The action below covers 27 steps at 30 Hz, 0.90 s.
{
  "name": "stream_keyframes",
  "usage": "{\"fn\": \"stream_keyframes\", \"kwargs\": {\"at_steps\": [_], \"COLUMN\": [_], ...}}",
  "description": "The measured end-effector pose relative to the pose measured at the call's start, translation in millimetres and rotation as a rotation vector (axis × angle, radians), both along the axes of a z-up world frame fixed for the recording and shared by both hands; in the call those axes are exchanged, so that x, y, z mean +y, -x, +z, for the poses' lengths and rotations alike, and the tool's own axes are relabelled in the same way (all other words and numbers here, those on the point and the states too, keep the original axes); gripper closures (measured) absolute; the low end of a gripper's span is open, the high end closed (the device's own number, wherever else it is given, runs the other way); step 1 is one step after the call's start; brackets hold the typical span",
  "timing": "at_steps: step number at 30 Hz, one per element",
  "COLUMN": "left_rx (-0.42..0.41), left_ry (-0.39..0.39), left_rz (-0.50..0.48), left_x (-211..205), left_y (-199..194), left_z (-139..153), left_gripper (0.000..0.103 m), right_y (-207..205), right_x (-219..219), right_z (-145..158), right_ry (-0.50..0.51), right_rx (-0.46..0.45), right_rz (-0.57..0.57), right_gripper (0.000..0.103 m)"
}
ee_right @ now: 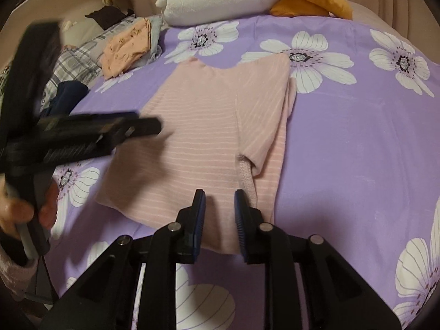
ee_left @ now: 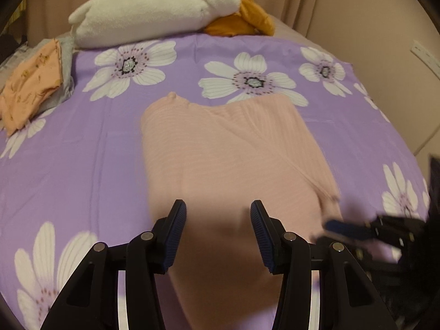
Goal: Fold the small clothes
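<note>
left gripper [ee_left: 218, 214] fingers wide, right gripper [ee_right: 220, 203] fingers narrow, both empty; pink shirt [ee_right: 209, 137] lengthwise, neckline far.

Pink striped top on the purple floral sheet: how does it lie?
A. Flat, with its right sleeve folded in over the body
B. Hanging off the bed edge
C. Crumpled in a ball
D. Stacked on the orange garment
A: the pink striped top lies flat on the sheet, its sleeve folded over the body.
</note>
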State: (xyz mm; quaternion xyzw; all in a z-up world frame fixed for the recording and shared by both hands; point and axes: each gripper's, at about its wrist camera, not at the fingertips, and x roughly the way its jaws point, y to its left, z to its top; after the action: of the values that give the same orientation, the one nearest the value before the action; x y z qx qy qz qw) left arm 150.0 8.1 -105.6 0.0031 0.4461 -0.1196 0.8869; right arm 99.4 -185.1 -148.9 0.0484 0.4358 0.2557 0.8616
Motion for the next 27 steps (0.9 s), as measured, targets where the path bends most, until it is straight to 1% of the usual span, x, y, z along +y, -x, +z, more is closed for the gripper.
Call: {"fn": "stream_keyframes", "kwargs": {"at_steps": [3,6,8,10,12,14,15,16,17,18,19,22,23,25,27], "left_rx": [0.000,0.068,0.084,0.083,0.063,0.031,0.023,0.015,0.008,-0.002,-0.014,-0.032,-0.035,-0.037,-0.045], "left_ry": [-0.019,-0.050,-0.060,-0.047,-0.023,-0.024,-0.020,-0.011,-0.003,0.008,0.016,0.006,0.008,0.011,-0.015], "left_rz": [-0.019,-0.025,-0.021,-0.010,0.004,0.021,0.026,0.033,0.039,0.045,0.055,0.106,0.117,0.132,0.164], "left_x": [-1,-3,-2,-2,0,-1,-1,0,0,1,2,5,6,9,10], "left_y": [26,36,39,42,47,54,58,62,66,72,78,94,98,105,113], "left_z": [-6,-27,-33,-26,-11,9,16,25,33,41,48,70,75,84,94], "left_gripper": [0.054,0.054,0.054,0.054,0.054,0.054,0.049,0.032,0.023,0.012,0.010,0.010,0.010,0.005,0.004], "right_y": [0,3,7,16,27,34,38,44,50,54,59,72,76,83,92], "right_x": [0,2,2,1,-3,-7,-9,-13,-17,-20,-23,-32,-34,-34,-33], "right_z": [-6,-7,-2,8,21,33,39,48,57,62,68,89,94,104,113], "right_ry": [0.015,0.018,0.023,0.022,0.030,0.043,0.051,0.058,0.060,0.060,0.060,0.050,0.053,0.059,0.076], "right_rx": [0.017,0.030,0.024,0.005,-0.021,-0.038,-0.049,-0.065,-0.084,-0.097,-0.108,-0.130,-0.131,-0.135,-0.152], "right_rz": [-0.011,-0.027,-0.035,-0.040,-0.049,-0.065,-0.080,-0.101,-0.124,-0.139,-0.157,-0.196,-0.197,-0.193,-0.183], "right_gripper": [0.082,0.082,0.079,0.080,0.079,0.069,0.053,0.038,0.032,0.024,0.016,0.004,0.002,0.000,0.000]}}
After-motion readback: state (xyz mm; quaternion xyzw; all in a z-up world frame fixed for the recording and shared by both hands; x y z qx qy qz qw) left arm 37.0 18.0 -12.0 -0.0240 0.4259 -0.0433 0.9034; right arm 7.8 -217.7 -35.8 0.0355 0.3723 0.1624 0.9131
